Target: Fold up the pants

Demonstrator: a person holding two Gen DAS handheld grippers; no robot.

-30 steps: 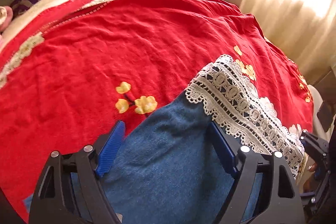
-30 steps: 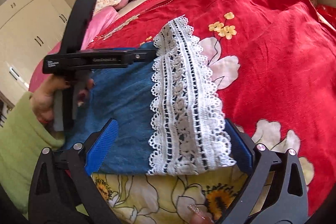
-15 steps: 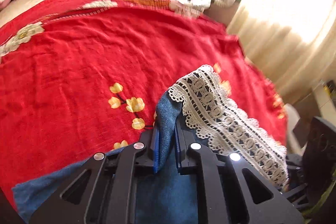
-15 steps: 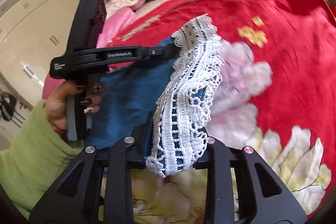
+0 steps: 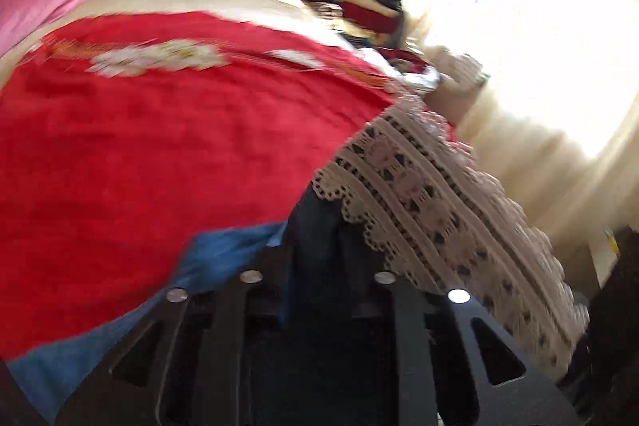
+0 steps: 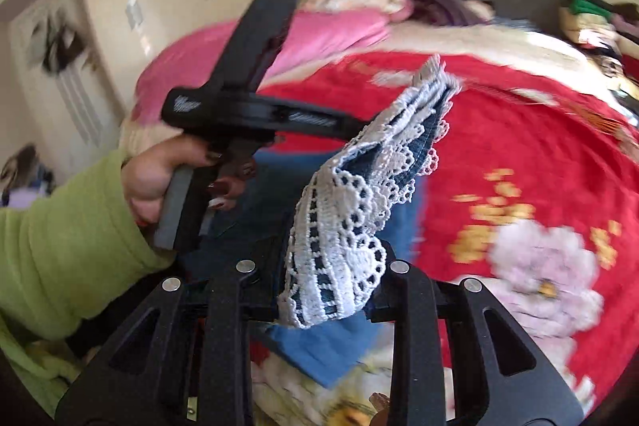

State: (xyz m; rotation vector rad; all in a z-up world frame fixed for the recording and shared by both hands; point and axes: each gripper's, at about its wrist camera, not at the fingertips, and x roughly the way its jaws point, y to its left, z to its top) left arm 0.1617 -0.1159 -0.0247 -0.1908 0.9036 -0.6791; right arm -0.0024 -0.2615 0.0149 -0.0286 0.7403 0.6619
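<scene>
Blue denim pants (image 6: 351, 338) with a white lace hem (image 6: 343, 250) are now pinched by both narrow grippers, left gripper (image 5: 319, 258) and right gripper (image 6: 319, 290), and lifted off the red bedspread (image 5: 159, 154) toward 12 o'clock; the fold is begun.

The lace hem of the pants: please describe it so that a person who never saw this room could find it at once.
Start from the bed with the red flowered bedspread. Above its near edge, blue denim pants are lifted off the spread. Their lace hem is a wide white openwork band with scalloped edges, pinched in the right gripper; nothing else nearby is white lace.
</scene>
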